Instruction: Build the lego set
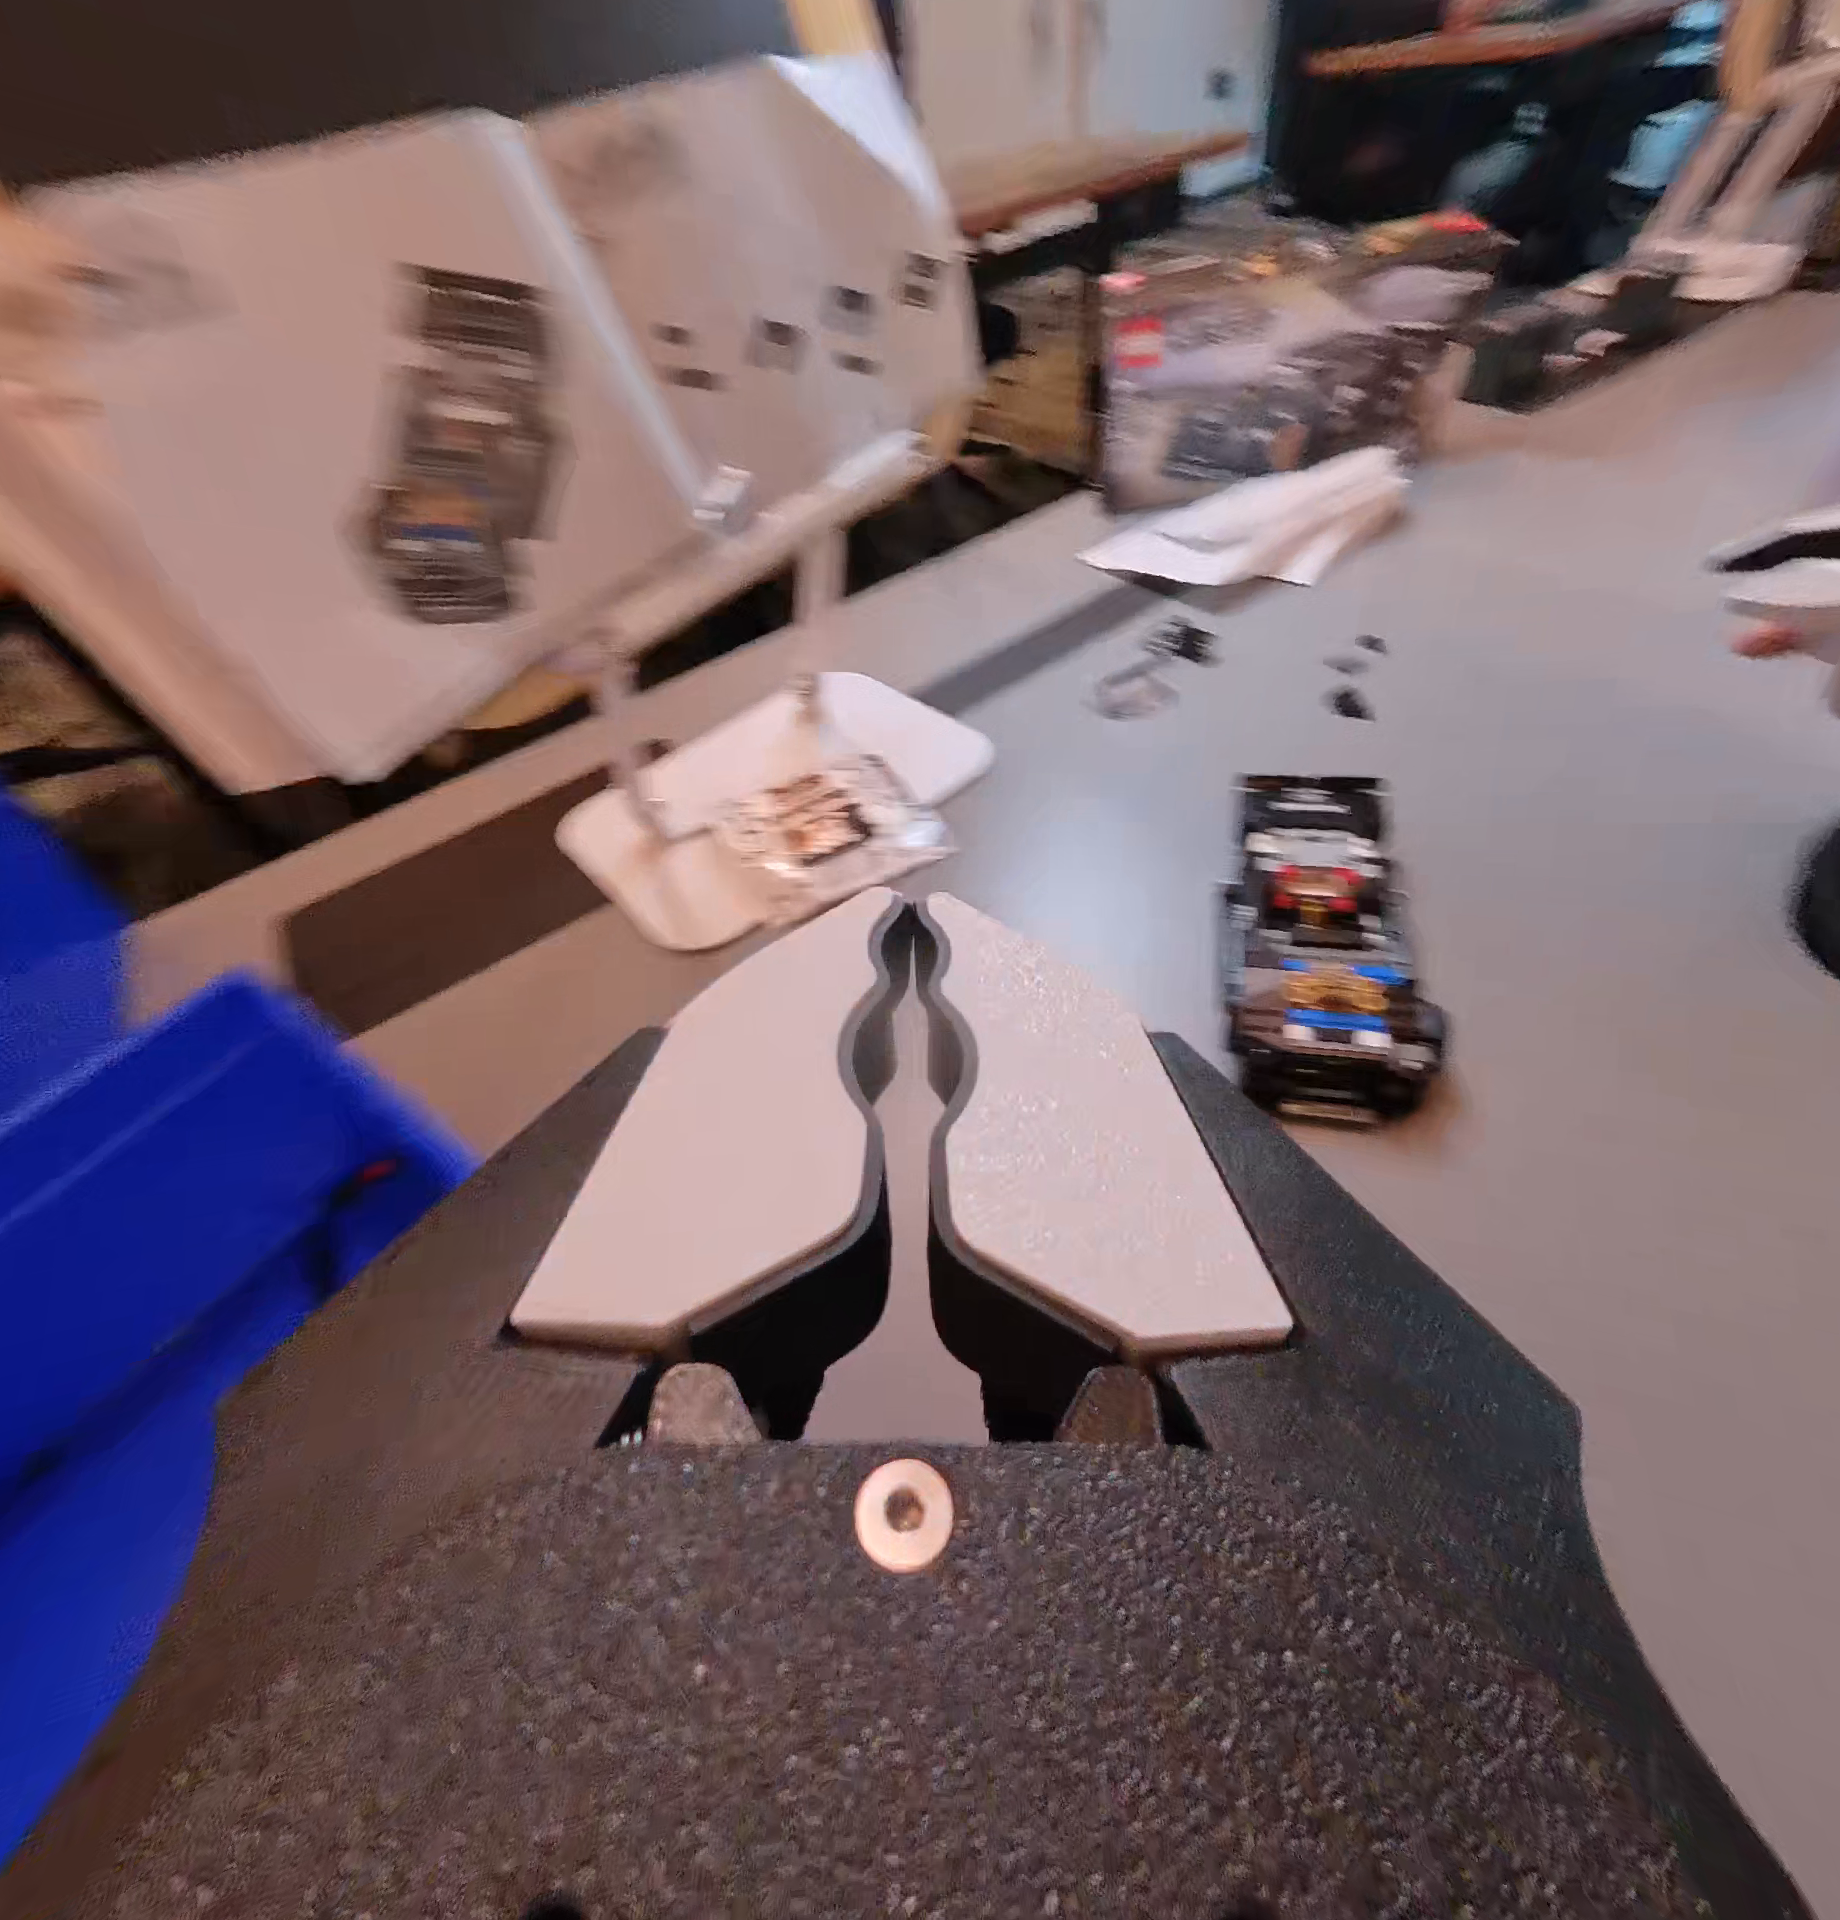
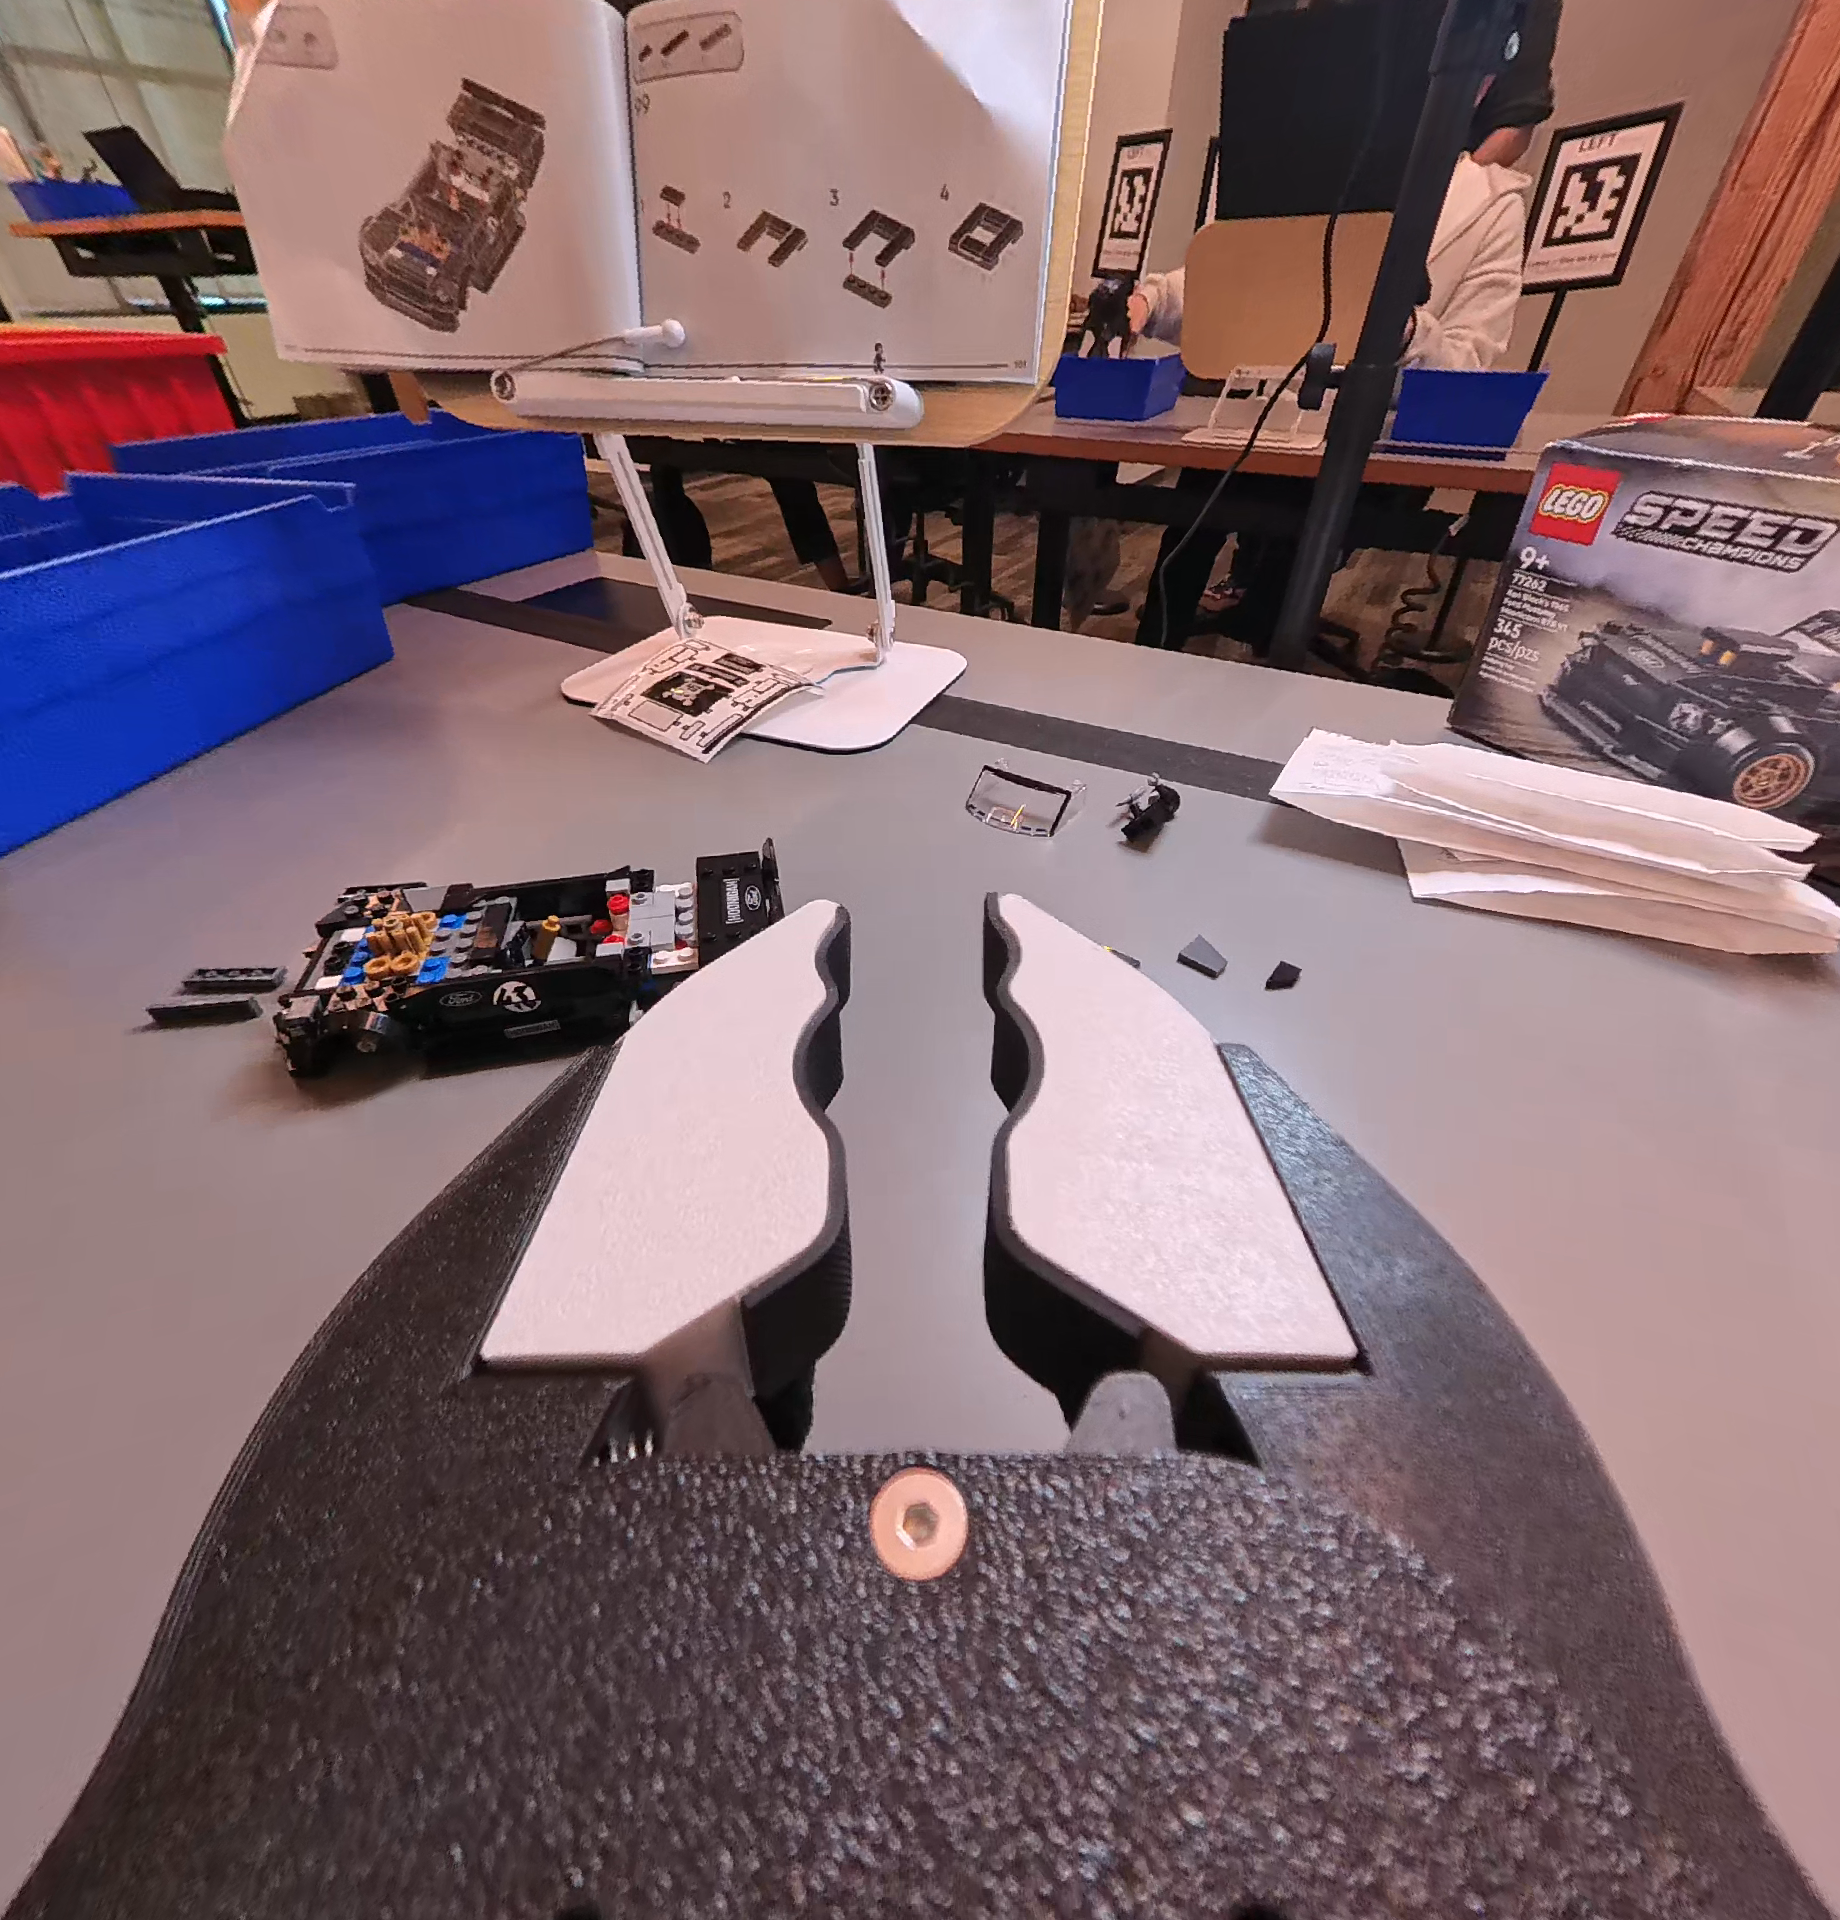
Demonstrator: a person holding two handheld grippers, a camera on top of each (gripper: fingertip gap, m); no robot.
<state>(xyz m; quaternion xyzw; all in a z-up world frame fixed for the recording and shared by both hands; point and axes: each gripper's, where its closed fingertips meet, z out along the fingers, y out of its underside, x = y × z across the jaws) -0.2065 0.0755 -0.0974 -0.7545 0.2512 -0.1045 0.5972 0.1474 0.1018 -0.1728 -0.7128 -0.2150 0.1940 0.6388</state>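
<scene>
A: Grey table [image 2: 1518, 1195]: white stand props the open instruction booklet [image 2: 635, 187] at 12, readable while building.

B: Half-built black brick car [image 2: 500, 966] at 10, two black plates [image 2: 209, 992] beside it, staged.

A: Right gripper [image 2: 916, 925] spread, empty. Left gripper [image 1: 911, 920] clenched on nothing.

One car build [image 2: 500, 961], two black plates [image 2: 209, 992], two dark wedges [image 2: 1202, 954], one windscreen [image 2: 1022, 802], one box [image 2: 1705, 634].
</scene>
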